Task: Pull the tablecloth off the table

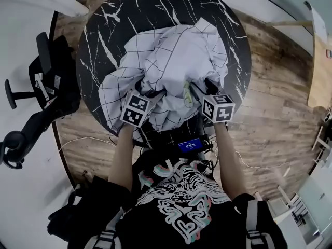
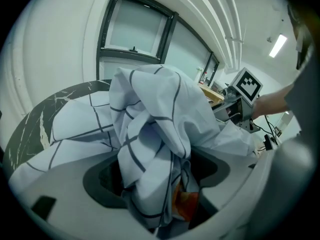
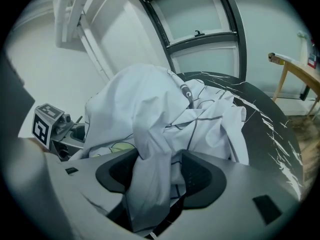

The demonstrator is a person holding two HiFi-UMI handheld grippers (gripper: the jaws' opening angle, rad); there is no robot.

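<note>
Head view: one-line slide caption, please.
Left gripper and right gripper grip the bunched tablecloth on the round marble table.

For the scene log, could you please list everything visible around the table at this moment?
tablecloth: one, white with dark grid lines, bunched on the table's near half
table: one, round, black marble with white veins, centre
office chair: one, black, left of the table
wooden desk: one, light wood, far right edge
screen device: one, black with a lit blue screen, between the table's near edge and the person
left claw: one, grey, shut on a fold of the tablecloth
right claw: one, grey, shut on a fold of the tablecloth
forearms: two, bare, reaching to the table's near edge
</note>
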